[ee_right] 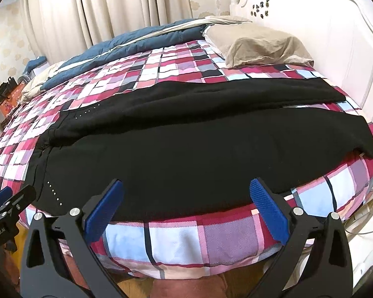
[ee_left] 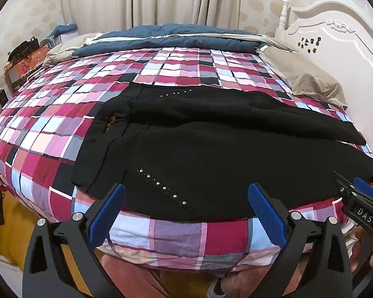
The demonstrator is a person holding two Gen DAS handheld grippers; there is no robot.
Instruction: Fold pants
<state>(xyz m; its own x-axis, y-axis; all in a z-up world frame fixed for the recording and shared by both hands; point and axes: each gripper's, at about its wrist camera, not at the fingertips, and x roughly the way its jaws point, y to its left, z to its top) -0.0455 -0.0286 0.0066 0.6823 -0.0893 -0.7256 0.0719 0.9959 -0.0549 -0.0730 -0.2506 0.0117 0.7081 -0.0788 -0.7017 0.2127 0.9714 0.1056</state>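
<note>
Black pants (ee_left: 211, 149) lie flat on the bed (ee_left: 62, 124), spread across the checked red, pink and white cover near your edge. Waistband is toward your left, both legs run out to the right toward the white headboard (ee_left: 335, 62). Legs are side by side, far one slightly overlapping the near one; stud rows show near each hip.

Your left gripper (ee_left: 186, 213) is spread wide, blue pads apart, holding nothing, hovering just off the near edge of the bed in front of the hip area. Your right gripper (ee_right: 186, 208) is likewise spread wide and empty, hovering at the near edge in front of the near leg. Neither touches the fabric.

Beige pillow (ee_right: 261, 47) sits by the headboard; blue duvet (ee_left: 174, 37) is bunched along the far side under the curtains (ee_left: 149, 0).
</note>
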